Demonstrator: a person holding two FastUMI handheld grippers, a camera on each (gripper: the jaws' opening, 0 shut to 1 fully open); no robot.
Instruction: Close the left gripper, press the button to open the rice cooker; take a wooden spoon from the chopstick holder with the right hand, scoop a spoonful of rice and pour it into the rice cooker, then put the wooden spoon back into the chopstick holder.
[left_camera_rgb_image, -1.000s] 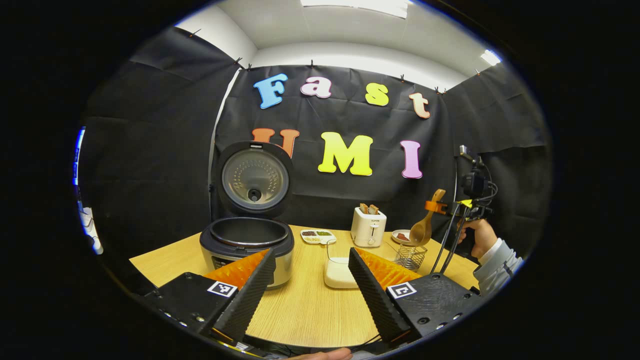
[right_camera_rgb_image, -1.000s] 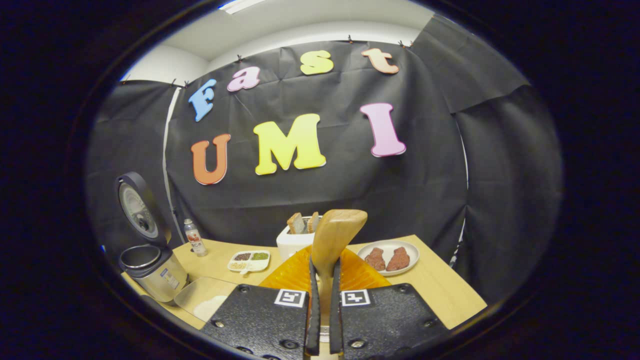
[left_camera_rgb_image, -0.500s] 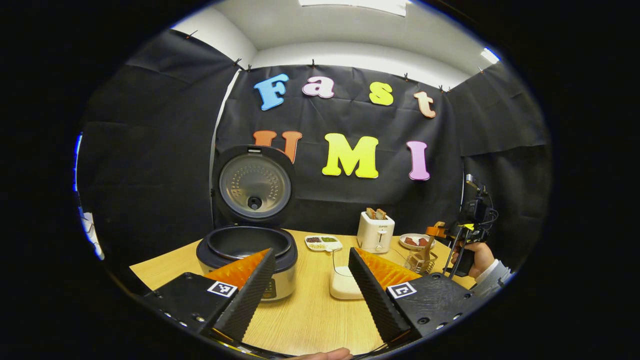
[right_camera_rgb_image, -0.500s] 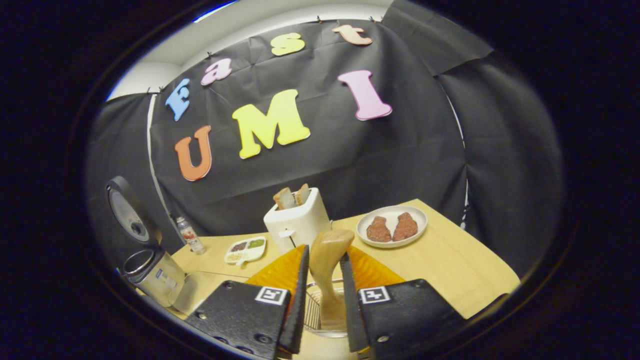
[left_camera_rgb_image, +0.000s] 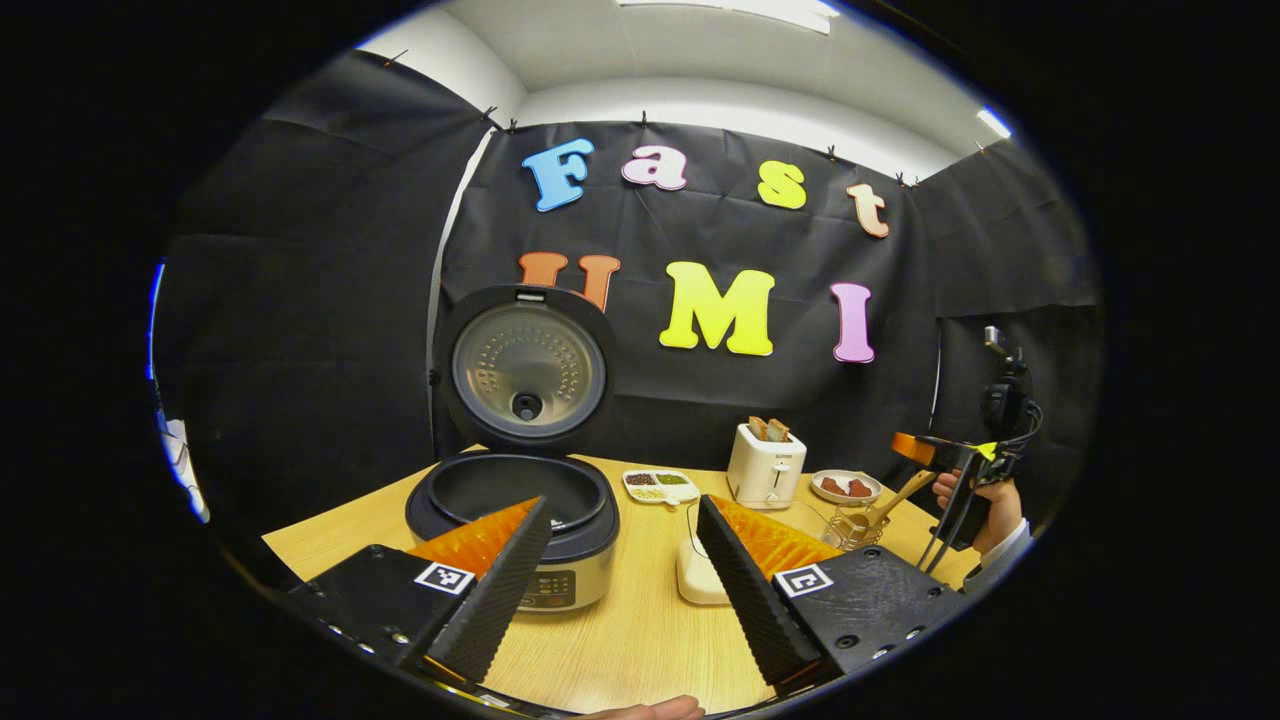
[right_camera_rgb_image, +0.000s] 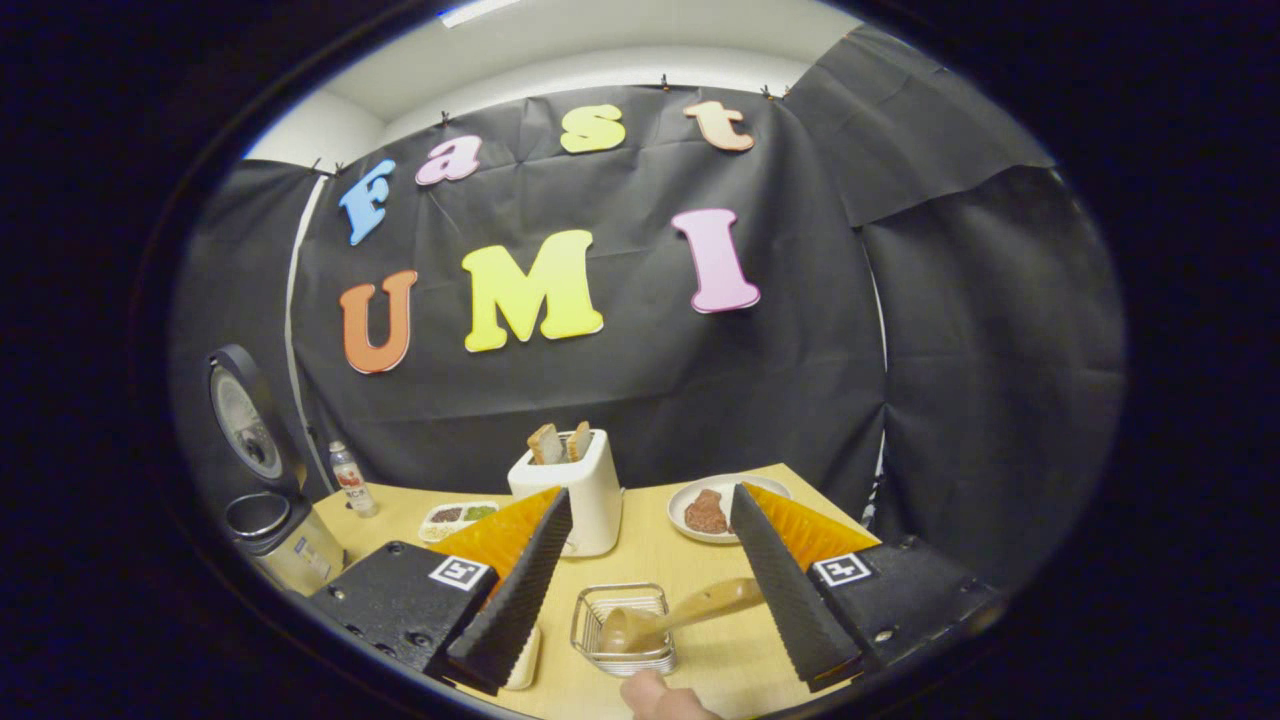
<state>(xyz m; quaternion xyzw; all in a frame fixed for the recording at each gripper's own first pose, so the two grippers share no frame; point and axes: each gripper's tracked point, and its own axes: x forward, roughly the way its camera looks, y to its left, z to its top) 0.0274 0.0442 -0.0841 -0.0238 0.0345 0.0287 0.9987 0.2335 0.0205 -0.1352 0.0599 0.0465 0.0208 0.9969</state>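
Note:
The rice cooker (left_camera_rgb_image: 515, 530) stands open on the wooden table, its lid (left_camera_rgb_image: 527, 365) upright; it is also at the far left as the cooker (right_camera_rgb_image: 280, 535). My left gripper (left_camera_rgb_image: 622, 510) is open in front of it, holding nothing. The wooden spoon (right_camera_rgb_image: 690, 608) lies in the wire chopstick holder (right_camera_rgb_image: 622, 630), bowl down and handle leaning out to the right. My right gripper (right_camera_rgb_image: 650, 500) is open above and behind the holder, apart from the spoon. In the left gripper view the holder (left_camera_rgb_image: 850, 528) with the spoon (left_camera_rgb_image: 890, 497) sits at the right, just below the right gripper (left_camera_rgb_image: 925, 452).
A white rice box (left_camera_rgb_image: 700, 582) sits right of the cooker. Behind are a divided dish (left_camera_rgb_image: 660, 485), a white toaster (left_camera_rgb_image: 765, 465) with bread, and a plate of meat (left_camera_rgb_image: 845, 487). A small bottle (right_camera_rgb_image: 350, 480) stands by the cooker. A hand (left_camera_rgb_image: 985, 500) holds the right gripper.
The right gripper lowered the spoon into the wire holder, opened, and drew back and up. The spoon now rests there on its own. The left gripper shifted slightly.

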